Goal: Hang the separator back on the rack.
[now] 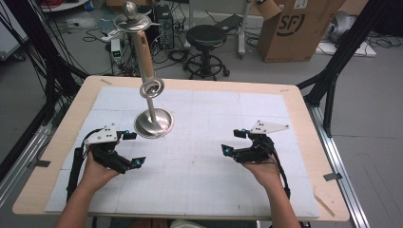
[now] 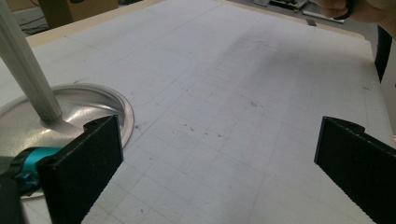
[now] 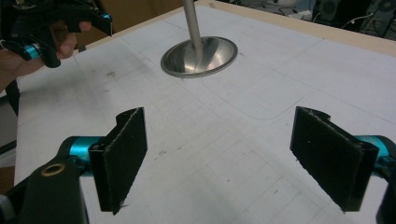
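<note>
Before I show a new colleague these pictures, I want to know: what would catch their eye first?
Likely the tall metal stand, upright on its round base at the white mat's far left. Next, the two grippers low over the mat: the left gripper beside that base, the right gripper across from it, both with jaws wide apart and holding nothing.

Glossy metal stand [image 1: 153,122], wooden handle [image 1: 143,54]

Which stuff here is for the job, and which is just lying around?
For the job:
metal stand on the white mat
left gripper, jaws open
right gripper, jaws open

Just lying around, on the floor behind the table:
black stool
cardboard box
cables
</note>
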Motion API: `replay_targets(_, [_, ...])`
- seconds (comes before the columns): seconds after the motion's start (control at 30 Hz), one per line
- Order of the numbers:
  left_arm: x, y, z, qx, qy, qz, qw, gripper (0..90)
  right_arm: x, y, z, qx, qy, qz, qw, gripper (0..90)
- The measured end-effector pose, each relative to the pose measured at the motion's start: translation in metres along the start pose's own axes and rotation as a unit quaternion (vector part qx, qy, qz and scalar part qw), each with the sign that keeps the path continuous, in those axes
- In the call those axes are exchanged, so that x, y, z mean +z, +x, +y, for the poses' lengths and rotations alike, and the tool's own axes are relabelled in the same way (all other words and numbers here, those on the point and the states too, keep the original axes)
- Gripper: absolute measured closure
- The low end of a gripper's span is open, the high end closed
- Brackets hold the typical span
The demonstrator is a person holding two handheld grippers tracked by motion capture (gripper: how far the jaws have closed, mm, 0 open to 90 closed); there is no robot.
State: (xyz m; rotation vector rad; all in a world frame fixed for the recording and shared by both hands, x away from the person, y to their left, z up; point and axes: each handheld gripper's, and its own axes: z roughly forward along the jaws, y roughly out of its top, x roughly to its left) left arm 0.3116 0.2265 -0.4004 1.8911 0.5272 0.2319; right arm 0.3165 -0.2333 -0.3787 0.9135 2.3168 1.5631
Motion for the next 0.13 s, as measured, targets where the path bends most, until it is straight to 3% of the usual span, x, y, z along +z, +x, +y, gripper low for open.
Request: replay_targets(0.13, [0.0005, 0.0006, 0.0002, -0.004, -0.004, -0.001, 1.0, 1.7, -0.0025, 0.0017, -0.0022, 0.005, 0.003, 0.003, 1.0, 16.4])
